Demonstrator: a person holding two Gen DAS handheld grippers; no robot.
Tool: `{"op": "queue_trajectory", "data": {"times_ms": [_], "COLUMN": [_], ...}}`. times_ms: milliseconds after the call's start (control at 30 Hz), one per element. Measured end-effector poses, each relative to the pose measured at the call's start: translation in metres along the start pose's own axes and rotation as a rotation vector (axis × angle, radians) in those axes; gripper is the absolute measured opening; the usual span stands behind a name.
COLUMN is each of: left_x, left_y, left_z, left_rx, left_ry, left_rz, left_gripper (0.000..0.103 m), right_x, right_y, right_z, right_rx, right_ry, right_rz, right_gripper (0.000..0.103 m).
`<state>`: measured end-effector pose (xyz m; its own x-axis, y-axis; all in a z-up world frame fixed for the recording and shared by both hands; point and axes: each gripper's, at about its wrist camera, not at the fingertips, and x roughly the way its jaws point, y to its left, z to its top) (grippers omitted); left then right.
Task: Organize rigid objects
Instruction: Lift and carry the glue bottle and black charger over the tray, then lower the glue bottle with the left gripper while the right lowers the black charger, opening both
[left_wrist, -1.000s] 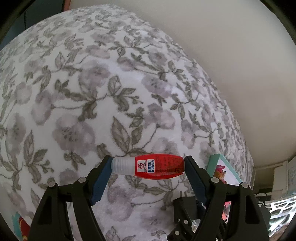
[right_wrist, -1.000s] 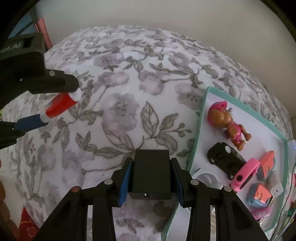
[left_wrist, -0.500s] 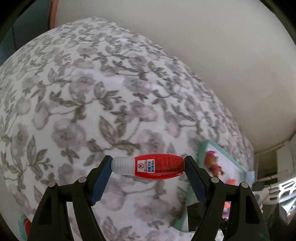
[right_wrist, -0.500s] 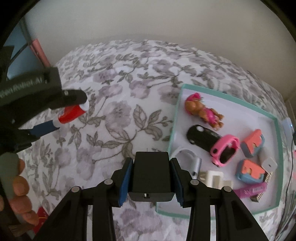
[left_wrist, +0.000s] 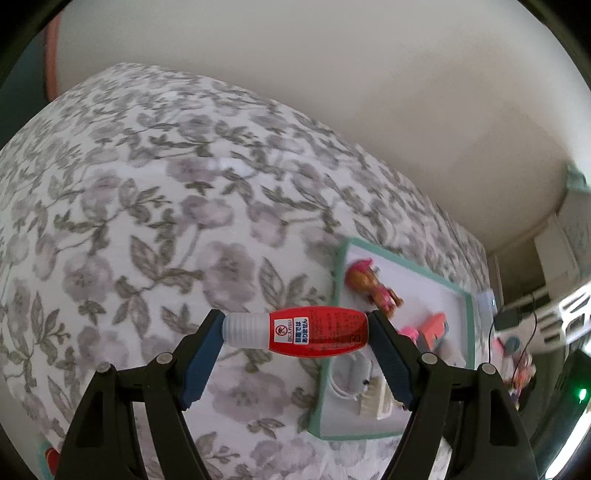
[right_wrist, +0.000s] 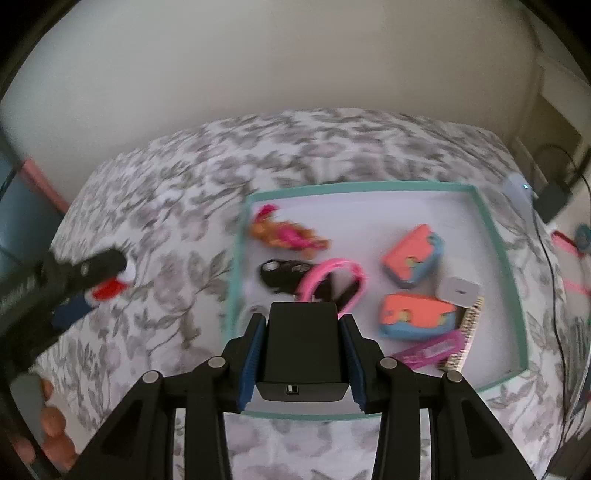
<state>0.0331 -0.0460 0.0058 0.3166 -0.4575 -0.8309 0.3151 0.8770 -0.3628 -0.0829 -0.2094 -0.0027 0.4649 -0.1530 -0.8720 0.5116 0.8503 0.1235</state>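
My left gripper (left_wrist: 295, 334) is shut lengthwise on a small red bottle (left_wrist: 317, 334) with a white cap, held above the flowered bedspread (left_wrist: 166, 221). My right gripper (right_wrist: 302, 354) is shut on a black USB charger block (right_wrist: 303, 350), hanging over the near left corner of the teal-rimmed white tray (right_wrist: 495, 236). In the right wrist view the left gripper (right_wrist: 99, 284) with the red bottle (right_wrist: 107, 290) shows blurred at the left. The tray (left_wrist: 338, 295) lies right of the bottle in the left wrist view.
The tray holds a toy dog figure (right_wrist: 288, 234), a black toy car (right_wrist: 280, 275), a pink band (right_wrist: 332, 280), two orange-and-blue cases (right_wrist: 412, 256), a white cube adapter (right_wrist: 460, 290) and a purple flat piece (right_wrist: 430, 350). Cables (right_wrist: 550, 258) lie off the bed's right edge. A hand (right_wrist: 51, 424) shows lower left.
Both grippers have travelled right toward the tray and risen, rolling as they went. The tray now fills the right wrist view and shows more in the left. Both grips are unchanged.
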Motion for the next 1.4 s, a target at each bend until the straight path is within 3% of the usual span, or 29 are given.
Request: {"op": "queue_trajectory", "data": {"times_ms": [267,533,1000,1400], "left_x": [0.016,0.033,0.056,0.065], "left_y": [-0.045,-0.098,-0.129,-0.134], "left_z": [-0.021,-0.048,-0.065,-0.069], "left_rx": [0.149,0.334,0.450,0.469], "left_ry": [0.053,0.066,0.060,0.071], "left_rz": [0.008,0.037,0.080,0.050], "left_gripper": [0.079,0.079,0.079,0.079], "right_x": [-0.004,-0.005,0.002,0.010], "right_y": [-0.068,-0.108,-0.119,-0.114], "right_z": [0.006,0.003,0.001,0.000], "right_rx": [0.181,0.283,0.296,0.271], "right_ry": [-0.007,-0.010,0.002,0.026], "right_rz": [-0.056,-0.103,-0.100,-0.098], "right_gripper": [0.043,0.043,0.043,0.043]}}
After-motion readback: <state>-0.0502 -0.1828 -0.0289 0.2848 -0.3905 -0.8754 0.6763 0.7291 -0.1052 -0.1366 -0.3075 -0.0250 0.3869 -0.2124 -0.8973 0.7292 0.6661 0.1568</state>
